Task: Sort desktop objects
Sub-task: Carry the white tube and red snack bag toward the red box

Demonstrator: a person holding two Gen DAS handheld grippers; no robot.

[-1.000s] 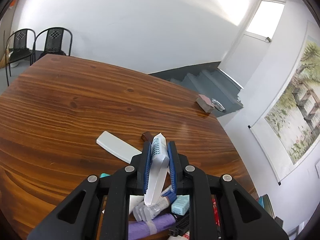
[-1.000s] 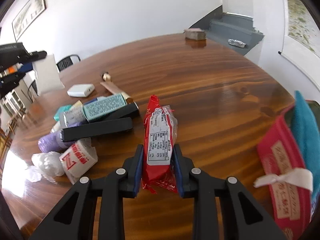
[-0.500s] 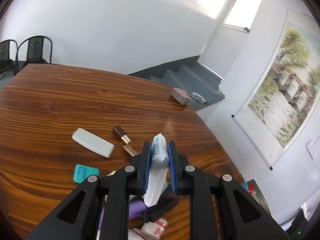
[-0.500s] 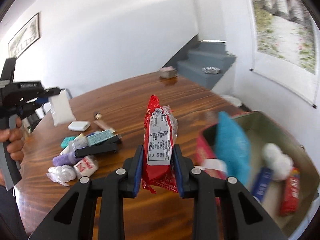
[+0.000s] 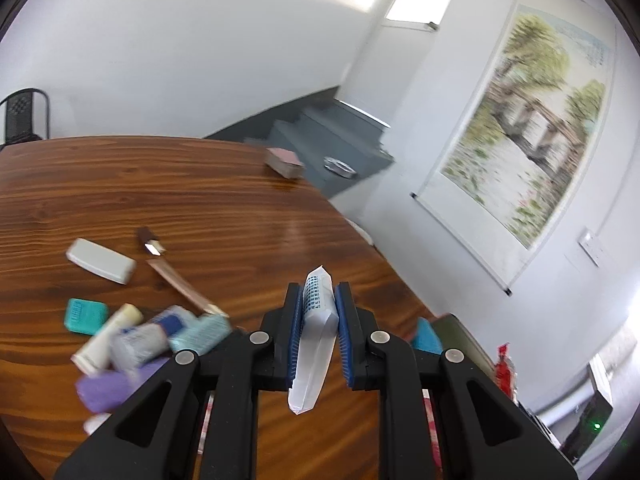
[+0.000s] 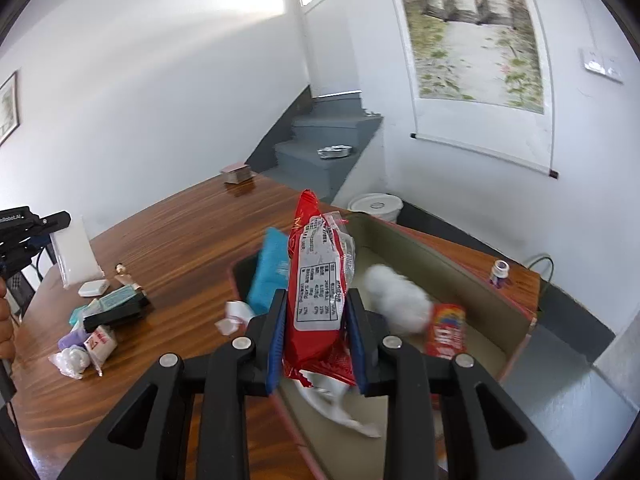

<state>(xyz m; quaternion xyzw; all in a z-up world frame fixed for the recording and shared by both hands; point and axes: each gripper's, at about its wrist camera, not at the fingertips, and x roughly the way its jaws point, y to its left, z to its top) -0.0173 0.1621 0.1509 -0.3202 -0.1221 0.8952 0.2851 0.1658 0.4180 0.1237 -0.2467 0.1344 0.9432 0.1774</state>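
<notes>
The right hand-held gripper, clenched on a red snack packet standing upright, hangs nearer the open box, which lies toward two o'clock.

Red snack packet (upright) — white pouch clamped

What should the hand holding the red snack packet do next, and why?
Probably lower it a little and let go. The right gripper is shut on the red snack packet, which hangs over the open box where a white ball and another red packet already lie.
</notes>
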